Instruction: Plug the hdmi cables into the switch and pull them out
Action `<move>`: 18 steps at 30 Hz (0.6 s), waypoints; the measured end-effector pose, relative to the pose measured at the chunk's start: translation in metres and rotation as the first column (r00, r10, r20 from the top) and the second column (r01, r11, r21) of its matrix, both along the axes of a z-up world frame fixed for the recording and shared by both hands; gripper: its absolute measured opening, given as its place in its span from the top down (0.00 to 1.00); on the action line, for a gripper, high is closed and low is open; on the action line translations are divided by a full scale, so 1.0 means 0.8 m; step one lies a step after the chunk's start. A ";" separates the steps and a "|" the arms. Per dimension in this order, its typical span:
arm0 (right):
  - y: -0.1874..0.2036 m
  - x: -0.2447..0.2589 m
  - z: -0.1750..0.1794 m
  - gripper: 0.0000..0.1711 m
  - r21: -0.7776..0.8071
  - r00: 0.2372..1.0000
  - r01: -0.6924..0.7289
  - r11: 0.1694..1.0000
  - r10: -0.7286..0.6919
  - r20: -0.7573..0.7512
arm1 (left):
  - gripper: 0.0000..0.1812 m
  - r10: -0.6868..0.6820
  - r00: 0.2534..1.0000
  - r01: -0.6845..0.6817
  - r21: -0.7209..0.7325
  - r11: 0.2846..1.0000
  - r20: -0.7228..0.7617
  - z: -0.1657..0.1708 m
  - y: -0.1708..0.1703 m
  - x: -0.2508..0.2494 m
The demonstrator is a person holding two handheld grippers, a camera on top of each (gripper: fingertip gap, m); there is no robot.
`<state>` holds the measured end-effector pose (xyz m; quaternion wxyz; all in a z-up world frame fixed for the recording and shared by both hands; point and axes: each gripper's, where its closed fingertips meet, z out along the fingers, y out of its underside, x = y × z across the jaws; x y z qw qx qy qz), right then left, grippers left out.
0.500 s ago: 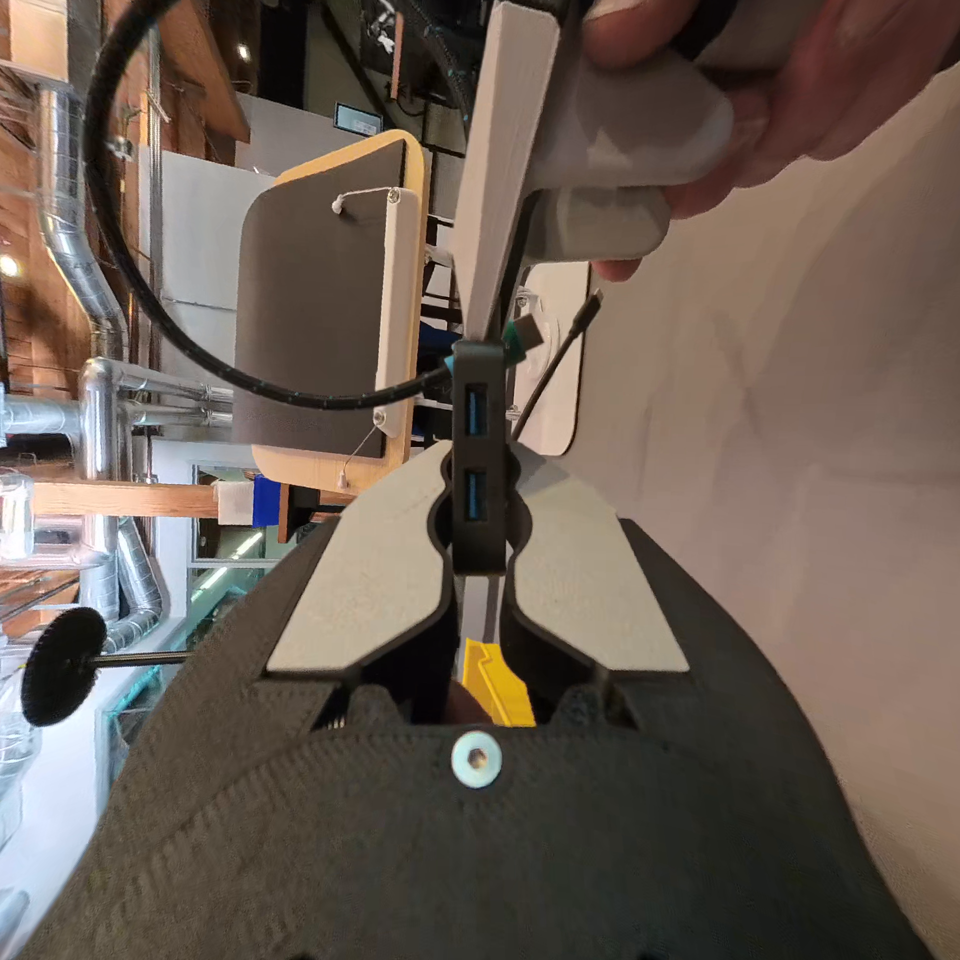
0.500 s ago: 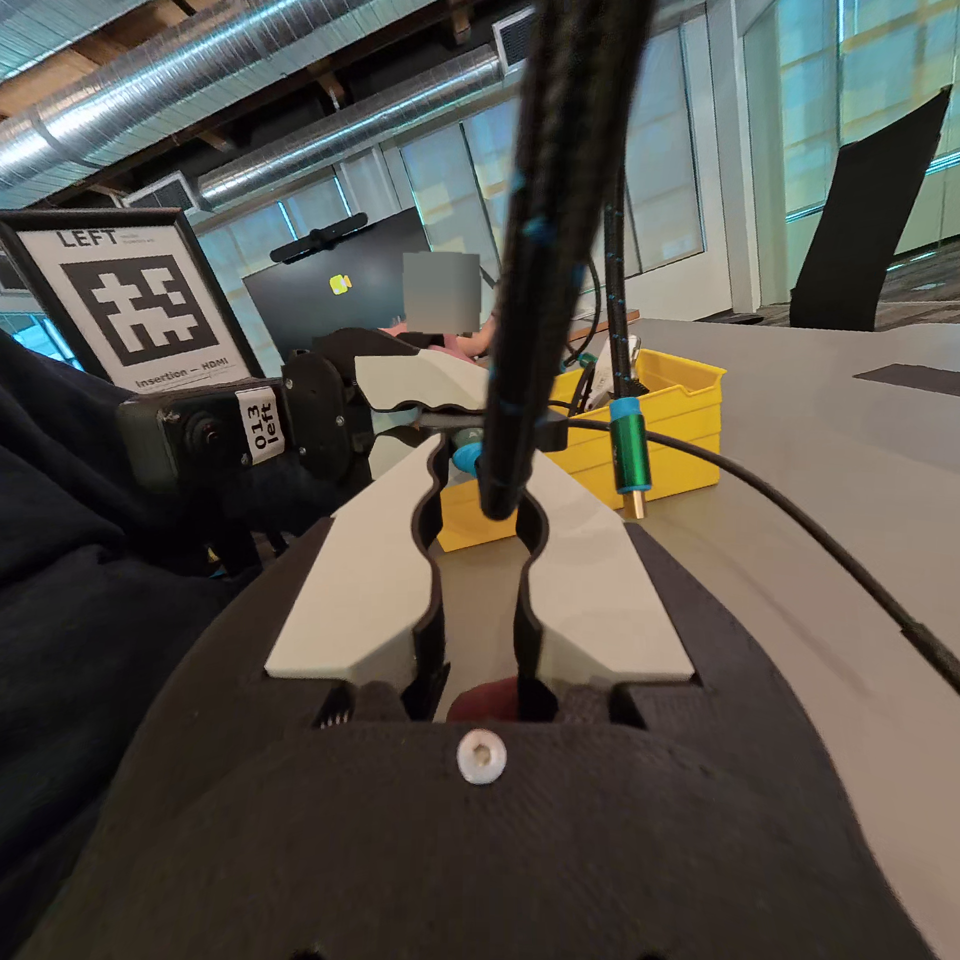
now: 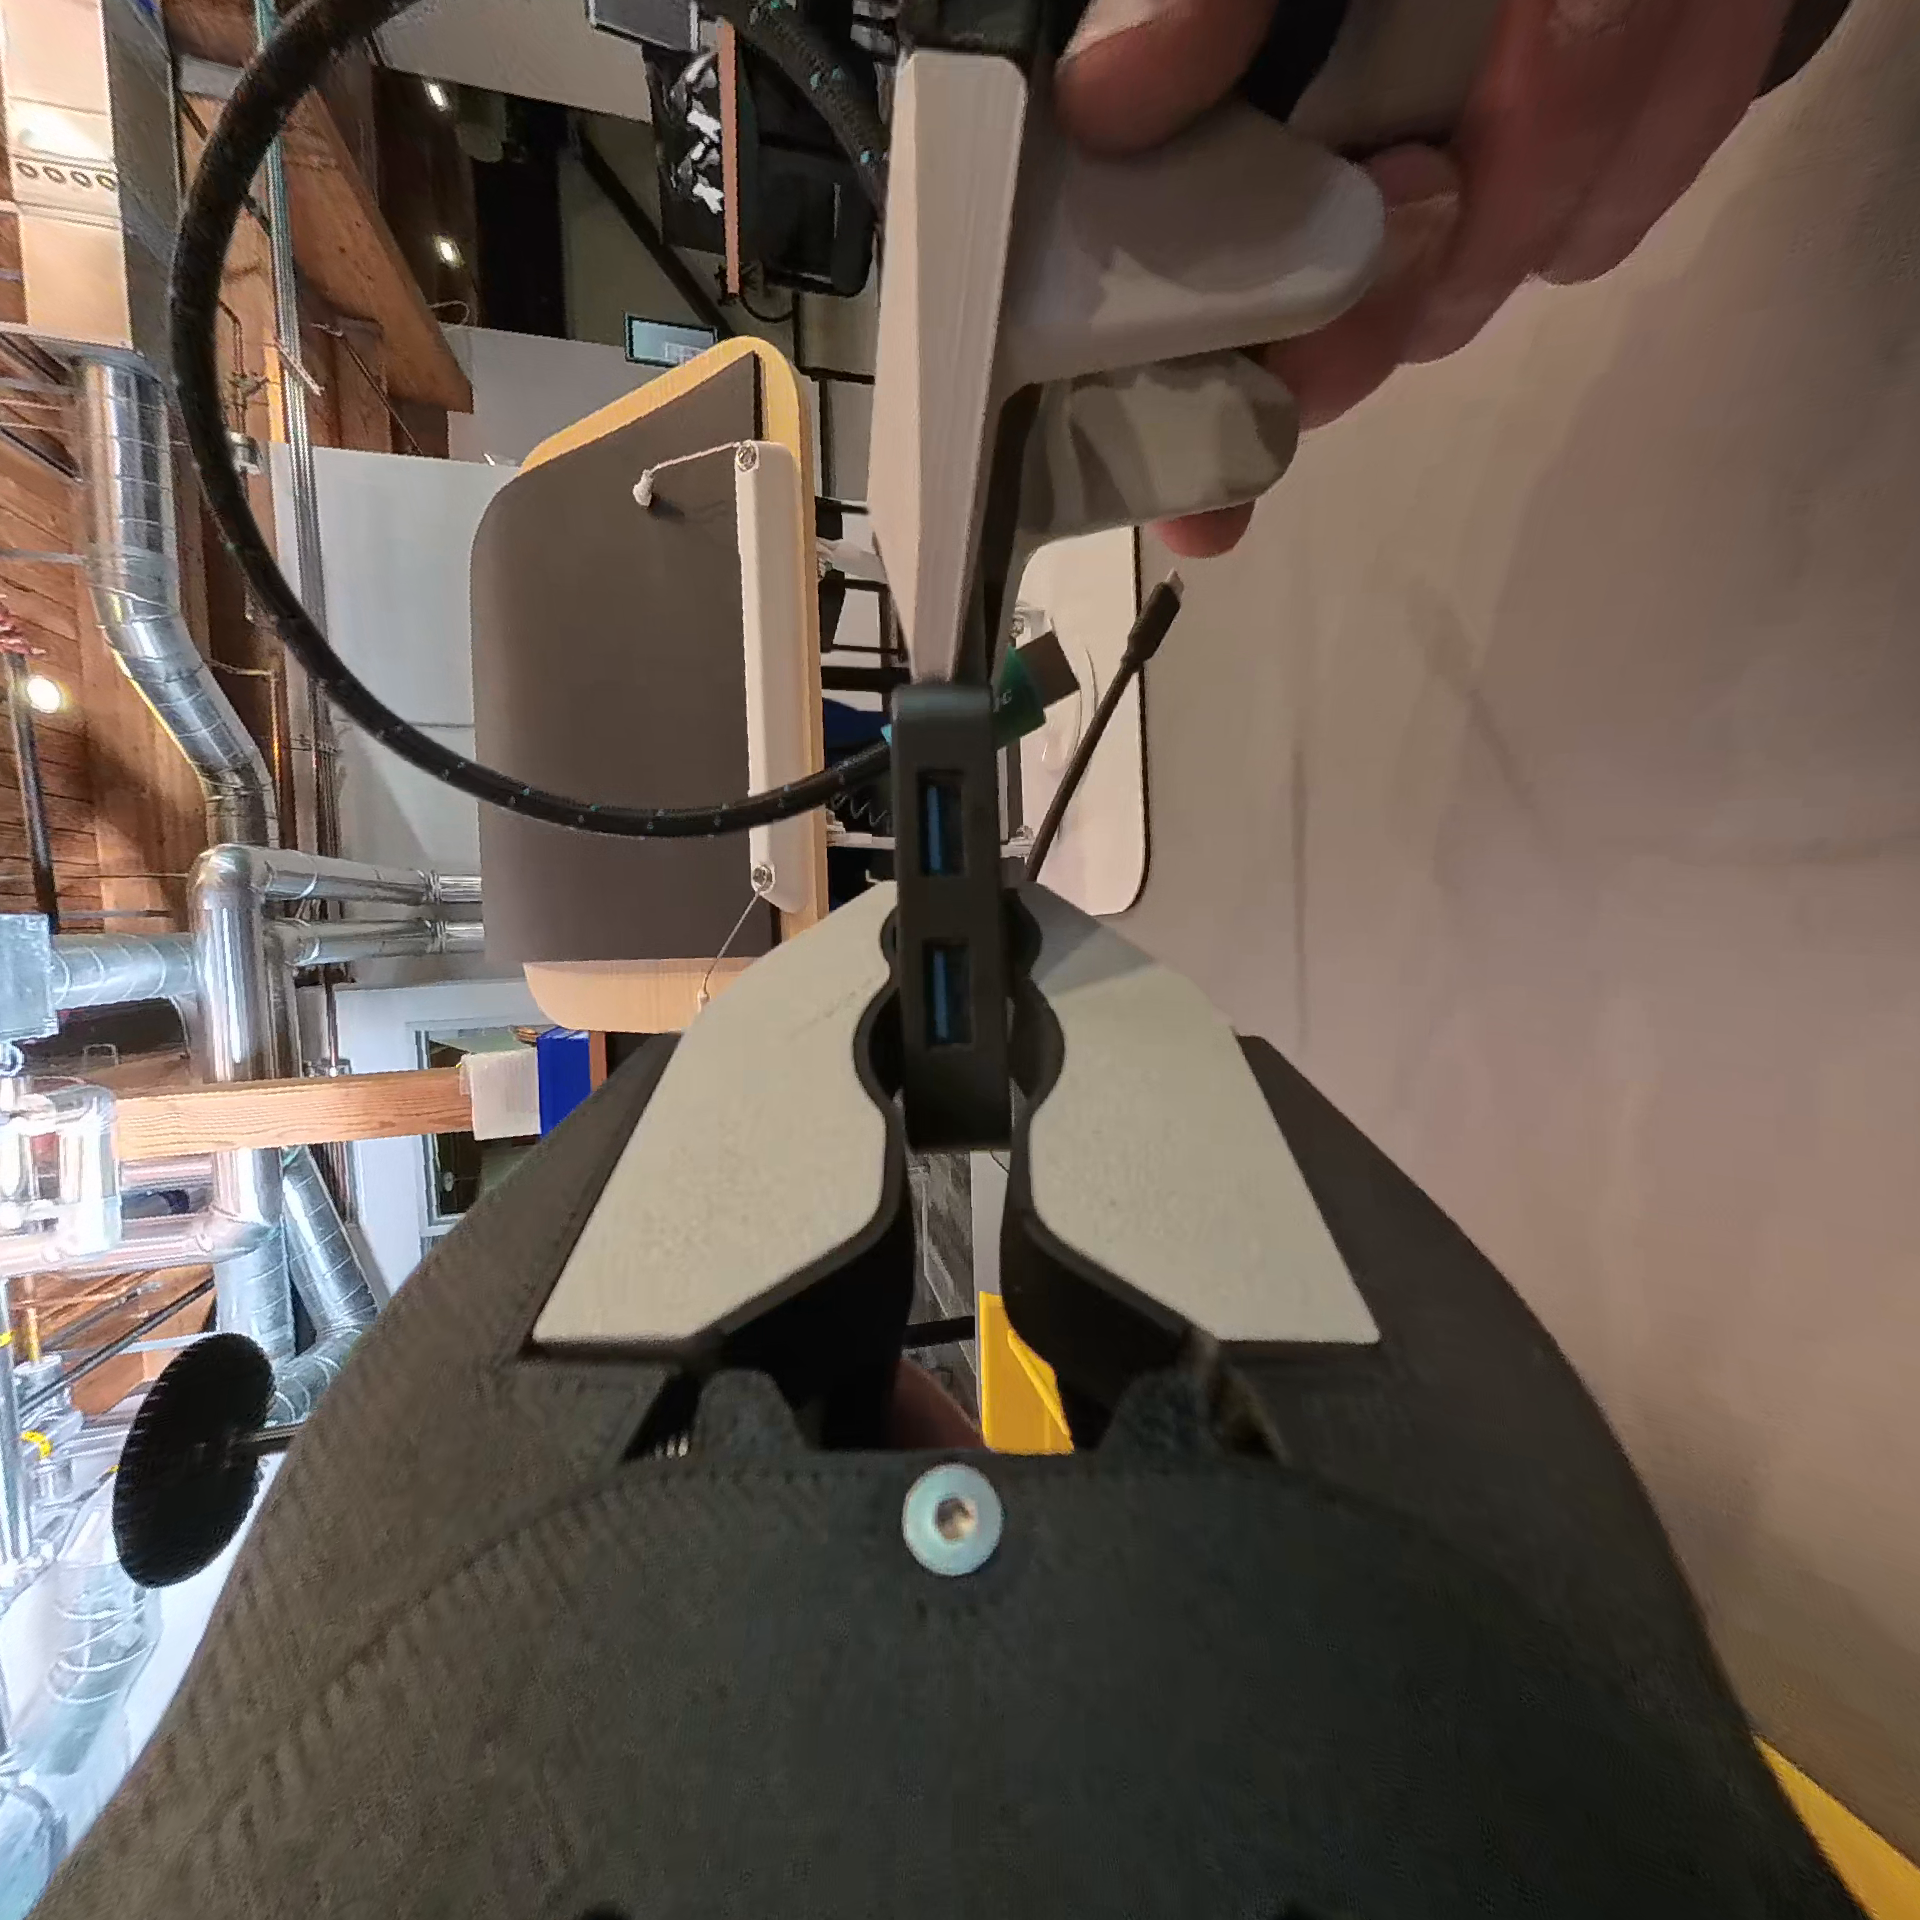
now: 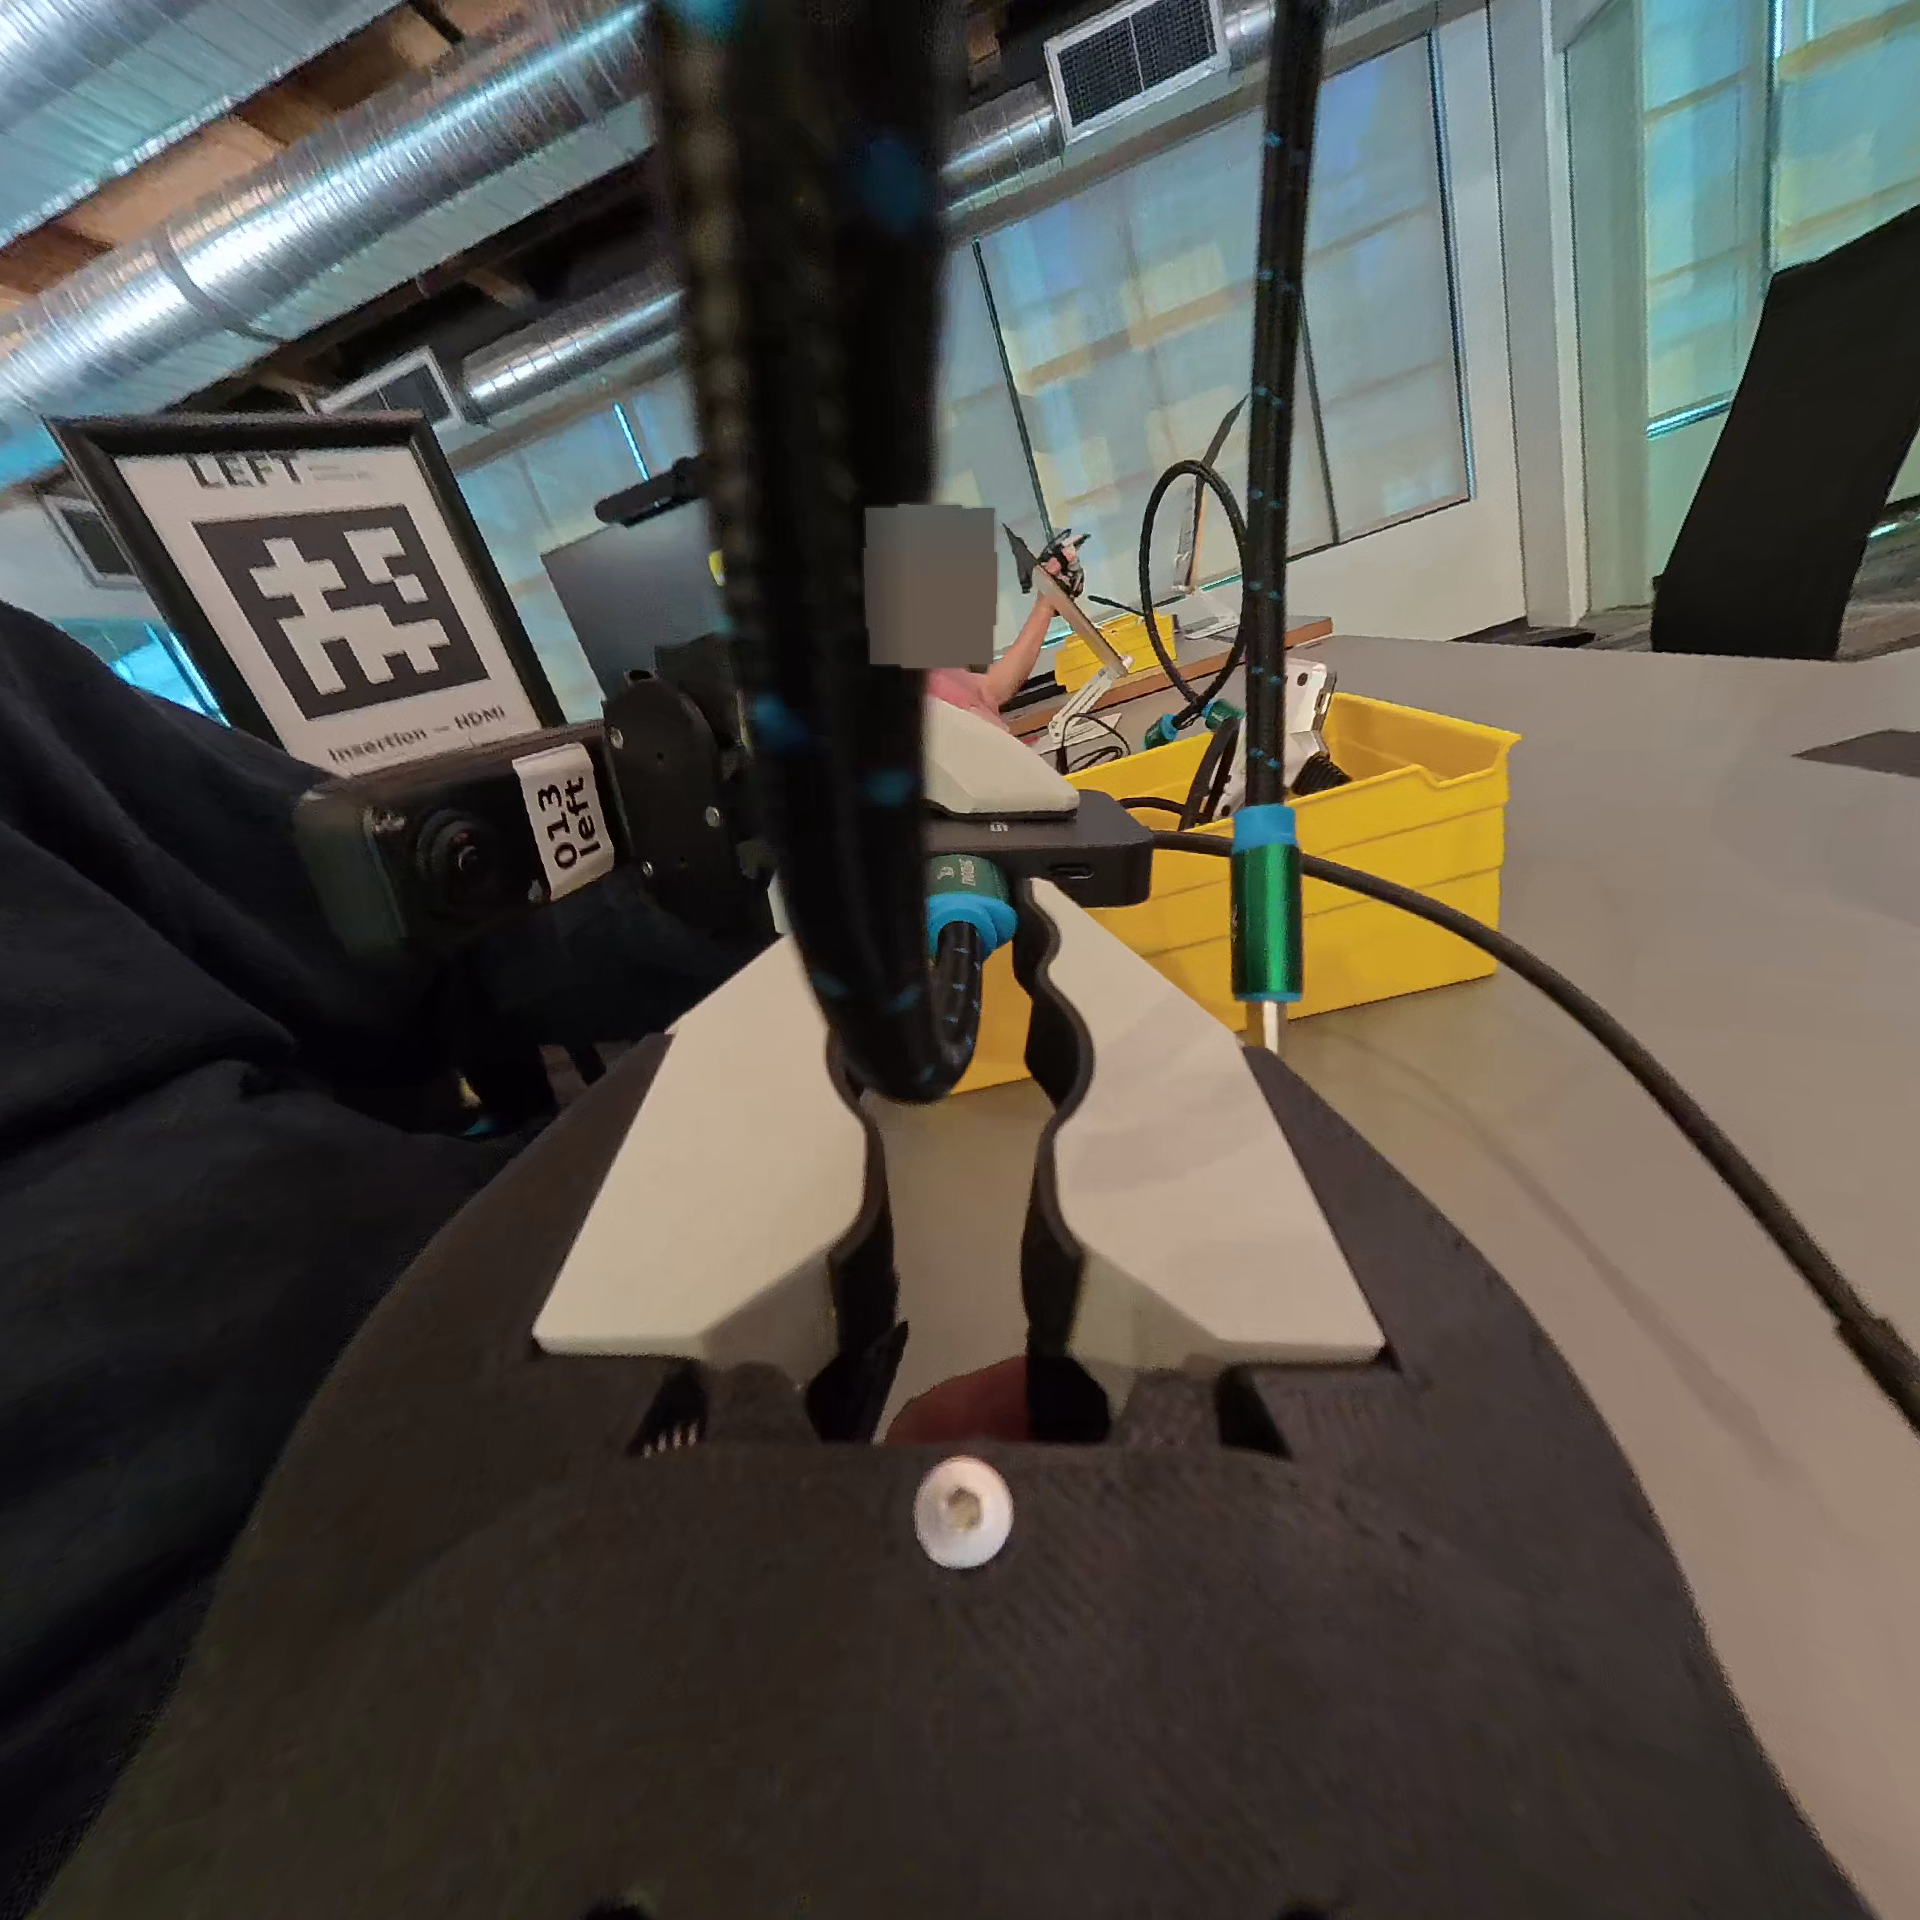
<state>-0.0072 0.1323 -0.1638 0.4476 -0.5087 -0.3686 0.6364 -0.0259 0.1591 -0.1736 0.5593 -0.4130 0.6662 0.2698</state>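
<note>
Black switch [image 3: 951,925] gripped, two green plugs [image 4: 1264,902].

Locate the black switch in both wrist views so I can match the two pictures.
Left wrist view: the switch stands upright at centre, clamped in the left tongs, blue ports facing the camera.
Right wrist view: the switch lies flat at centre, beyond the right tongs, before the yellow bin.
Shared landmark: the green plug at the switch.

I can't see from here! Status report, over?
Left fingers shut on switch. Right fingers open, cable loop at their tips. One green plug seated, other plug dangling free.
</note>
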 end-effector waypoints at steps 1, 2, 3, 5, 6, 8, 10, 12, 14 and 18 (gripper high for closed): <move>-0.001 0.000 0.000 0.91 0.024 1.000 0.008 1.000 -0.009 0.006 | 0.92 -0.003 1.000 0.003 0.000 1.000 0.000 0.001 0.000 0.000; -0.002 0.000 0.000 0.91 0.040 1.000 0.012 0.999 -0.012 0.008 | 0.92 -0.006 1.000 0.006 -0.003 1.000 0.002 0.001 -0.001 0.000; -0.002 0.000 0.001 0.89 0.043 1.000 0.011 0.999 -0.011 0.003 | 0.93 -0.008 1.000 0.008 -0.008 1.000 0.009 0.002 -0.002 0.000; -0.002 0.001 0.004 0.89 0.036 1.000 0.011 0.999 -0.010 -0.012 | 0.92 0.003 0.999 -0.002 -0.024 1.000 0.052 0.007 0.000 -0.001; -0.002 0.001 0.004 0.89 0.040 1.000 0.013 0.999 -0.012 -0.014 | 0.90 0.015 0.997 -0.011 -0.045 0.999 0.077 0.008 0.001 -0.003; -0.003 0.001 0.005 0.89 0.049 1.000 0.019 0.999 -0.018 -0.015 | 0.85 0.023 0.995 -0.015 -0.077 0.997 0.098 0.010 0.003 -0.006; -0.003 0.002 0.008 0.89 0.051 0.999 0.019 0.999 -0.018 -0.031 | 0.82 0.027 0.989 -0.008 -0.129 0.992 0.147 0.013 0.002 -0.008; -0.004 0.004 0.010 0.89 0.055 0.999 0.020 0.998 -0.018 -0.042 | 0.76 0.046 0.978 -0.003 -0.205 0.979 0.206 0.015 0.003 -0.012; -0.004 0.007 0.013 0.89 0.055 0.998 0.018 0.998 -0.015 -0.056 | 0.68 0.064 0.963 0.013 -0.283 0.959 0.261 0.018 0.002 -0.017; -0.005 0.009 0.018 0.89 0.051 0.996 0.012 0.999 -0.008 -0.084 | 0.52 0.157 0.881 0.141 -0.566 0.812 0.446 0.021 -0.007 -0.014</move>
